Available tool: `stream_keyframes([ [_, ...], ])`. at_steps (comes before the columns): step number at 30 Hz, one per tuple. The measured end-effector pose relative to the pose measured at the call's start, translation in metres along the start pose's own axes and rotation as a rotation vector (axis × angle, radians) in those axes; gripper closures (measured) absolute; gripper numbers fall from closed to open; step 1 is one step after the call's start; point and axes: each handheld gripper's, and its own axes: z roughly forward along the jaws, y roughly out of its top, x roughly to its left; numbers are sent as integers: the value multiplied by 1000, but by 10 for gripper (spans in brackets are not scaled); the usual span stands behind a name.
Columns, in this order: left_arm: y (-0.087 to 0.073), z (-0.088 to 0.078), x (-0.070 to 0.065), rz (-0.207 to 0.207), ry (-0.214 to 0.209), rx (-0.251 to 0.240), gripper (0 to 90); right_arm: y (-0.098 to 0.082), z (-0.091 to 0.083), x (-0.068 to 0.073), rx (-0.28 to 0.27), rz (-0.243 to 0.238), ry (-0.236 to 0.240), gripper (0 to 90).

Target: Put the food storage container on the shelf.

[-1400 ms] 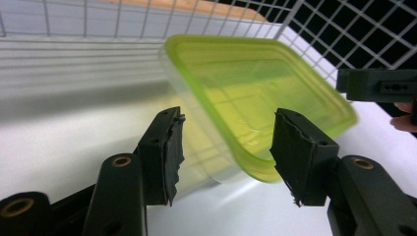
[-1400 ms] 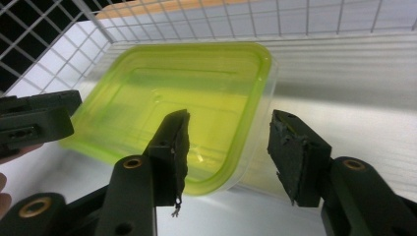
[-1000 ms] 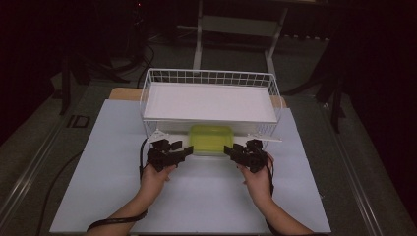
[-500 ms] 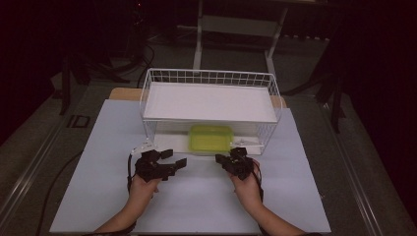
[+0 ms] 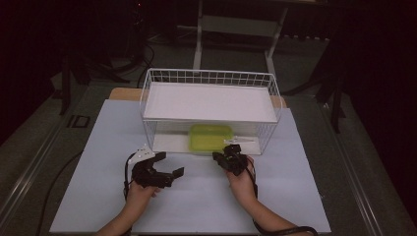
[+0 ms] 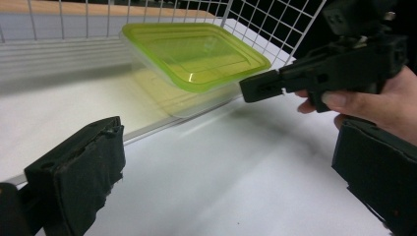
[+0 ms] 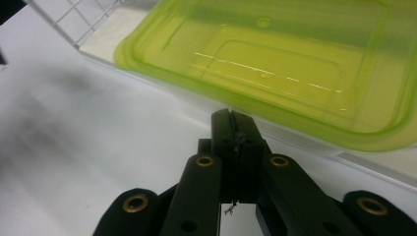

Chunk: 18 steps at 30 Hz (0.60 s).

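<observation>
A clear container with a lime-green lid point(image 5: 211, 137) point(image 6: 192, 51) point(image 7: 275, 64) sits on the bottom board of a white wire basket point(image 5: 209, 73), under its white shelf point(image 5: 206, 101), and pokes slightly past the front edge. My left gripper point(image 5: 172, 163) point(image 6: 226, 187) hovers over the mat in front and left of it. Its jaws have just been opening and stand wide with nothing between them. My right gripper point(image 5: 216, 156) point(image 7: 231, 120) is shut on nothing, its tip a short way before the container's near rim. In the left gripper view the right gripper point(image 6: 260, 87) points at the container's corner.
A white mat point(image 5: 98, 147) covers the table around the basket. The basket's wire walls point(image 6: 275, 29) close the sides and back of the container's space. Dark floor, stand legs point(image 5: 199, 44) and cables lie beyond the table.
Both hands have drawn back from the container's sides toward the person. The left jaws spread wider and the right jaws closed empty. The container stayed in the basket.
</observation>
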Motion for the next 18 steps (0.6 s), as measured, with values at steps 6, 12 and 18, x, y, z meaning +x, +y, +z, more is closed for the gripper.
stream_keyframes([
  [6, 2, -1, -2, 18, -3, -18, 3, 6, 13, -2, -3, 17, -4, 897],
  [12, 0, -1, 0, 14, 1, -20, 3, 14, 25, -4, -14, 34, -24, 896],
  [18, -1, -2, 2, 13, 10, -21, 3, 22, 36, -7, -25, 35, -47, 895],
])
